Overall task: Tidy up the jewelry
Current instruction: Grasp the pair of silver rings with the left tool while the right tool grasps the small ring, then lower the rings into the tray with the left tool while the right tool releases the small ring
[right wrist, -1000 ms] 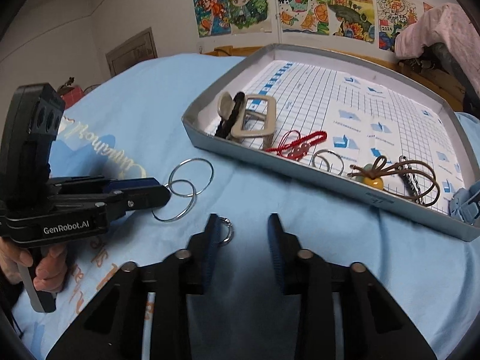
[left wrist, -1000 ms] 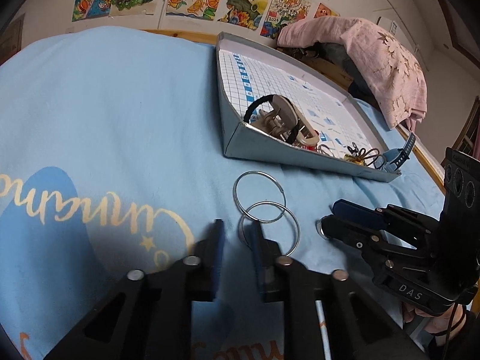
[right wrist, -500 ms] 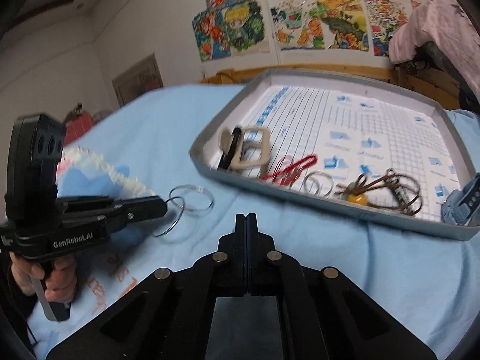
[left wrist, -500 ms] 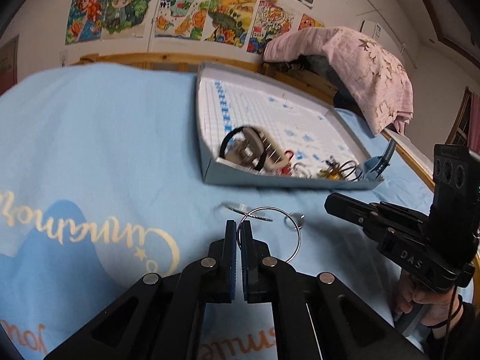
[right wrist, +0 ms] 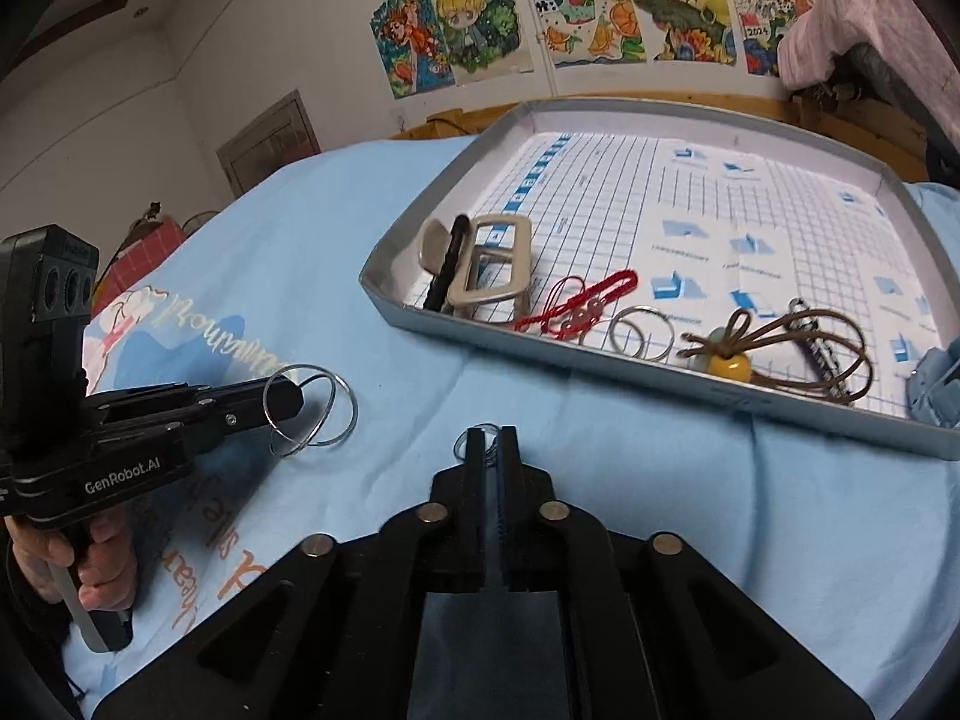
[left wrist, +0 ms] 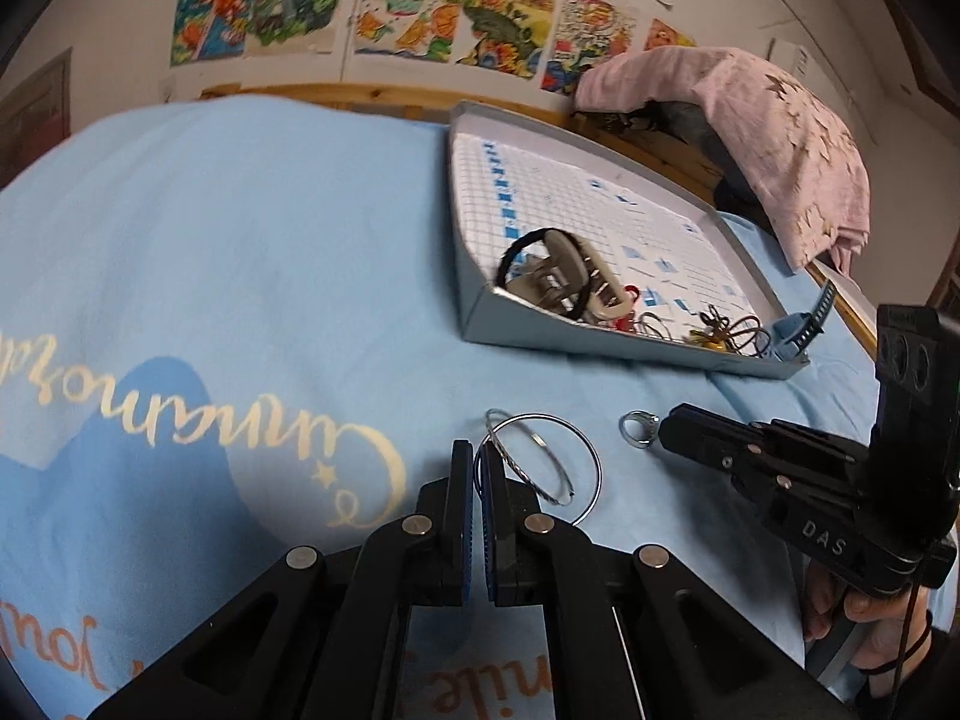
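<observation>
My left gripper (left wrist: 477,468) is shut on two thin silver bangles (left wrist: 549,462) and holds them just above the blue sheet; they also show in the right wrist view (right wrist: 312,405). My right gripper (right wrist: 491,450) is shut on a small silver ring (right wrist: 489,441), seen at its tip in the left wrist view (left wrist: 639,427). The grey tray (right wrist: 660,372) lies beyond and holds a beige hair clip (right wrist: 492,267), a red cord (right wrist: 576,303), a silver ring pair (right wrist: 639,333) and a brown cord with a yellow bead (right wrist: 780,348).
A blue watch strap (left wrist: 801,324) hangs over the tray's right end. A pink cloth (left wrist: 750,132) lies over things behind the tray. The wooden bed edge (left wrist: 840,300) runs along the right. Drawings hang on the wall.
Both grippers have shut: the left on the bangles, the right on the small ring. The bangles have tilted up off the sheet.
</observation>
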Demonstrator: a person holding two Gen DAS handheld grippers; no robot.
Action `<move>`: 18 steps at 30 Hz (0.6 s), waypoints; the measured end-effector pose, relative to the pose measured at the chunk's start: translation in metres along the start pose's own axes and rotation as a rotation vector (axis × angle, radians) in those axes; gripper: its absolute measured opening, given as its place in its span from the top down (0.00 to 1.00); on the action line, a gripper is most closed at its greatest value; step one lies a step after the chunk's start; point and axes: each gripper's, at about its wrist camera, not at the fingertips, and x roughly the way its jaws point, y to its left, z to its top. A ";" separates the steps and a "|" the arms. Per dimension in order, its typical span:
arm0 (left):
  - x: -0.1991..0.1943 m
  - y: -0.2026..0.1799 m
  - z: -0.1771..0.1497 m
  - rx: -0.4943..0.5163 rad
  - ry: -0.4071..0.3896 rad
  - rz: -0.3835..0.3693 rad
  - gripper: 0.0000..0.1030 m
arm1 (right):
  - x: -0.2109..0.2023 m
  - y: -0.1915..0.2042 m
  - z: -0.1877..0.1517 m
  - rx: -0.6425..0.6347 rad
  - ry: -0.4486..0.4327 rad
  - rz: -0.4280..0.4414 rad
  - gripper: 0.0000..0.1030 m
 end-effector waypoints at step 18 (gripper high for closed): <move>-0.009 -0.020 0.017 0.038 -0.027 0.005 0.97 | 0.012 0.018 0.009 -0.073 0.025 -0.058 0.83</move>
